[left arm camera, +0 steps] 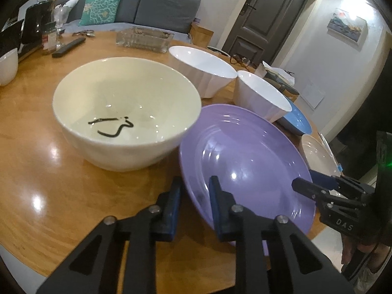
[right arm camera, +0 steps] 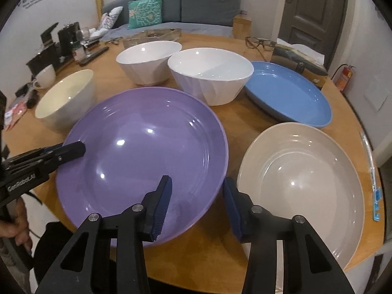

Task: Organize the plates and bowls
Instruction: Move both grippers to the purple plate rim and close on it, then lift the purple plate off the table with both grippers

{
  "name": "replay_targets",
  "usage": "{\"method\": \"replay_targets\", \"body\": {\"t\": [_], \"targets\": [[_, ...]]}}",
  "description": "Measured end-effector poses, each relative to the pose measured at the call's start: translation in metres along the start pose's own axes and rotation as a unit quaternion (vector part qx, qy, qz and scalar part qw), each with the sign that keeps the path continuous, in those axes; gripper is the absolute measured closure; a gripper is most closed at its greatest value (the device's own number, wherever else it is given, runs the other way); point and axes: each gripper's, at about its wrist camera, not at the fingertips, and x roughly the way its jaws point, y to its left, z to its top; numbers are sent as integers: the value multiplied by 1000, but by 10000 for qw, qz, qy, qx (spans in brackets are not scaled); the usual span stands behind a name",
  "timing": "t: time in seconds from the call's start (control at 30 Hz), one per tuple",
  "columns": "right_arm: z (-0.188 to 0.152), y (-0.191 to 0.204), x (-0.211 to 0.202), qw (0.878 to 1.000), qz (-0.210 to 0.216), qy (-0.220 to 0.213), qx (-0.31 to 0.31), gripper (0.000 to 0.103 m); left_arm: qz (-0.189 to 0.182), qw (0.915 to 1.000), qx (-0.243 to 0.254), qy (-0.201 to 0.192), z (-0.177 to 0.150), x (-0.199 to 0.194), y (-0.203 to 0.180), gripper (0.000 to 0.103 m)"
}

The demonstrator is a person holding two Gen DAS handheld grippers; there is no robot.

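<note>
We see the purple plate (right arm camera: 137, 147) at the near edge of the round table (left arm camera: 36, 171), and part of it sticks out past the edge. Both grippers are at its rim. The left gripper (left arm camera: 194, 185) has its jaws apart, one finger on each side of the left rim, and we cannot tell if they touch it. The right gripper (right arm camera: 196, 188) also has its jaws spread wide, one finger over the plate and one off its right side.

Some things are hard to see. The beige plate (right arm camera: 301, 186) is cut off at its near edge. The blue plate (right arm camera: 289, 90) is partly hidden behind a white bowl (right arm camera: 210, 78).

We count three plates: purple, beige and blue. We count three bowls: the cream bowl (left arm camera: 127, 112) with a dark squiggle inside, and two white ones, the second (right arm camera: 149, 61) farther back.

Each gripper reaches in low from the near side, pointing across the table.
</note>
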Motion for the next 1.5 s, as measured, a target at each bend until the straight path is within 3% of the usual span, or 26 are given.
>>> {"method": "replay_targets", "body": {"t": [0.2,1.0,1.23,1.5], "targets": [[-3,2,0,9985,-484,-85,-256,91,76,9999,133,-12,-1,-1,-2,84],[5,-6,-65,9964,-241,-796,-150,91,147,9974,426,-554,9,-55,-34,82],[2,-28,-78,9950,-396,-915,23,91,-21,9965,653,-518,14,-50,-58,82],[-10,-75,-91,9910,-820,-973,412,91,-314,9928,1108,-330,21,-30,-109,81]]}}
